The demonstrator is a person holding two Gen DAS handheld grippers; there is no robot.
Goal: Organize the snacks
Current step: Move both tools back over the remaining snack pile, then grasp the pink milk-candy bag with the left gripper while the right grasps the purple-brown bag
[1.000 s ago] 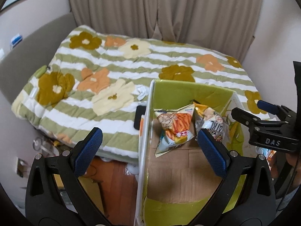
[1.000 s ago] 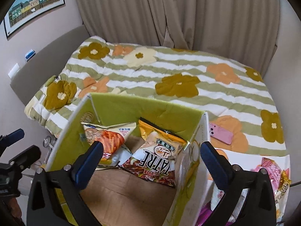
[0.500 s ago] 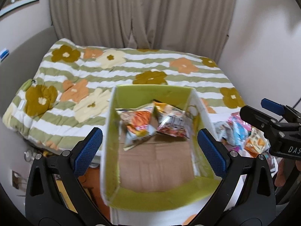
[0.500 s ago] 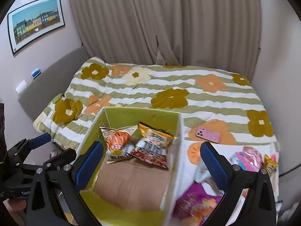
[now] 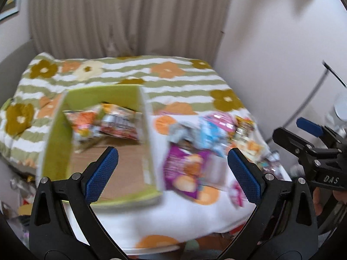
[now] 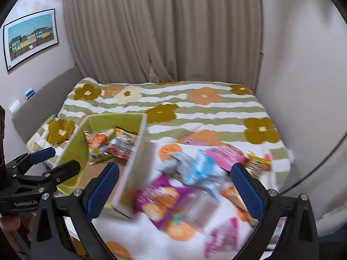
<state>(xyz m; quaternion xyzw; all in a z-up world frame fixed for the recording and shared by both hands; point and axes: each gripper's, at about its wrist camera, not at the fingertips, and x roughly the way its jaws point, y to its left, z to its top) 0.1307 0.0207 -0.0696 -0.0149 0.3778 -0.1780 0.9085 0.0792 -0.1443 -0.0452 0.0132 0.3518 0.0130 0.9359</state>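
Both grippers, left (image 5: 172, 169) & right (image 6: 174, 184), spread wide, empty; green box (image 5: 54, 138) center-left, snack pile (image 5: 208, 143) right nr bed edge.

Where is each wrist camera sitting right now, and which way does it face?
Left wrist: on the left gripper, above the bed's near edge, facing the curtain; its open fingers frame the green box and purple snack bag; right gripper at right.
Right wrist: on the right gripper, further right, same heading, over the loose snacks; left gripper at left.
Shared: box, purple bag, floral blanket, curtain.
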